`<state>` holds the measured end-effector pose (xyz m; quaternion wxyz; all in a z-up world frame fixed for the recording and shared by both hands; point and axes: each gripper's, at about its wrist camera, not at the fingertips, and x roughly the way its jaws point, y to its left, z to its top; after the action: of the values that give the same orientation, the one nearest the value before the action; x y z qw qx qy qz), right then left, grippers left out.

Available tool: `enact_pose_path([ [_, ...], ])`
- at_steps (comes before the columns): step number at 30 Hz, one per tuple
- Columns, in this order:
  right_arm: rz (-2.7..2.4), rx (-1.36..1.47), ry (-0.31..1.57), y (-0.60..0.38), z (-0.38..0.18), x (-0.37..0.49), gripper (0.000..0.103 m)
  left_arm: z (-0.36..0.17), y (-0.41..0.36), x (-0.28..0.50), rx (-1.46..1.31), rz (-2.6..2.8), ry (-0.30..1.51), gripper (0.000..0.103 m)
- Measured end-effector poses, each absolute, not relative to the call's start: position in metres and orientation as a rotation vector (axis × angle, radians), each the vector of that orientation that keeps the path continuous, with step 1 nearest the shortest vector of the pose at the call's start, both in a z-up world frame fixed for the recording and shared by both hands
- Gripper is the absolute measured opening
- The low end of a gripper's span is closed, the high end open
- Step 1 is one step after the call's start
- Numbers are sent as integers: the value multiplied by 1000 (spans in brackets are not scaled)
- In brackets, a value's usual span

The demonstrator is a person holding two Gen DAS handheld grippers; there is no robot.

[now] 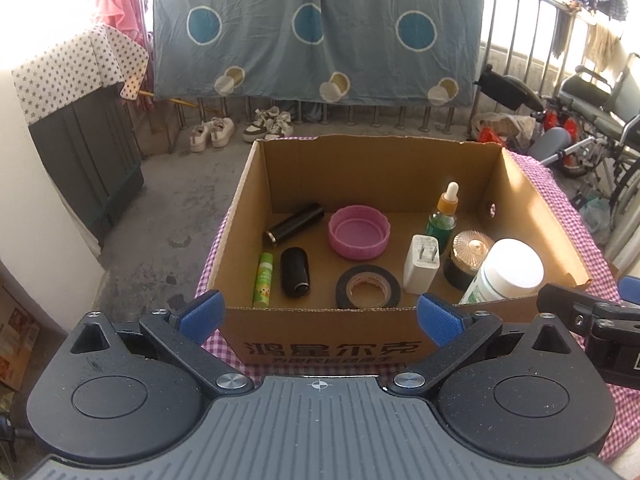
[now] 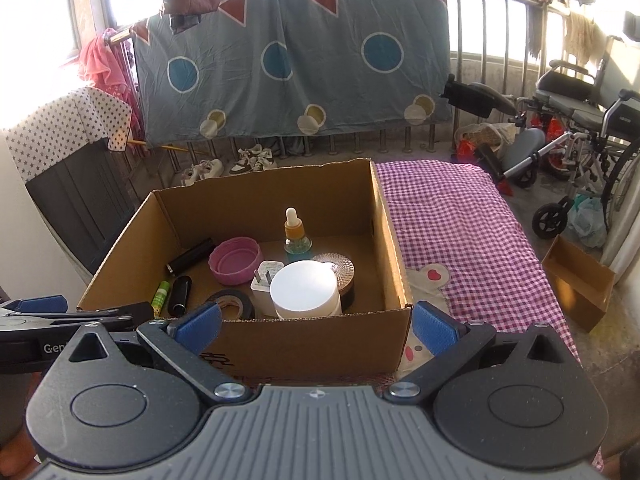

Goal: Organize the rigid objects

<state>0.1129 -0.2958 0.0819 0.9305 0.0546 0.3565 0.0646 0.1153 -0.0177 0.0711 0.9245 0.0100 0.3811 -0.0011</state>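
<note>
An open cardboard box (image 1: 244, 184) (image 2: 390, 232) stands on a purple checked cloth. Inside lie a pink lid (image 1: 359, 232) (image 2: 235, 260), a black tape roll (image 1: 368, 287) (image 2: 232, 302), a white charger (image 1: 421, 264), a dropper bottle (image 1: 442, 216) (image 2: 297, 232), a white-capped bottle (image 1: 506, 270) (image 2: 304, 290), a glass-lidded jar (image 1: 468, 252), two black tubes (image 1: 294, 220) (image 1: 295, 272) and a green stick (image 1: 263, 280). My left gripper (image 1: 320, 316) is open and empty at the box's near wall. My right gripper (image 2: 316, 326) is open and empty there too.
The checked cloth (image 2: 460, 216) stretches right of the box. A small open carton (image 2: 578, 282) sits on the floor at right. A wheelchair (image 2: 576, 120), a railing with a hung blanket (image 2: 292, 60), shoes (image 1: 224, 130) and a covered cabinet (image 1: 80, 128) surround the spot.
</note>
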Motion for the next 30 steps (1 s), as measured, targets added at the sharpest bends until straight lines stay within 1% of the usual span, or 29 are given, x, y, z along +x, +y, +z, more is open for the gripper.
enact_pose_path([
  [8, 123, 101, 767, -294, 76, 121, 103, 68, -21, 118, 35, -16, 800, 103],
  [30, 123, 91, 776, -297, 74, 125, 103, 68, -18, 118, 32, -11, 804, 103],
])
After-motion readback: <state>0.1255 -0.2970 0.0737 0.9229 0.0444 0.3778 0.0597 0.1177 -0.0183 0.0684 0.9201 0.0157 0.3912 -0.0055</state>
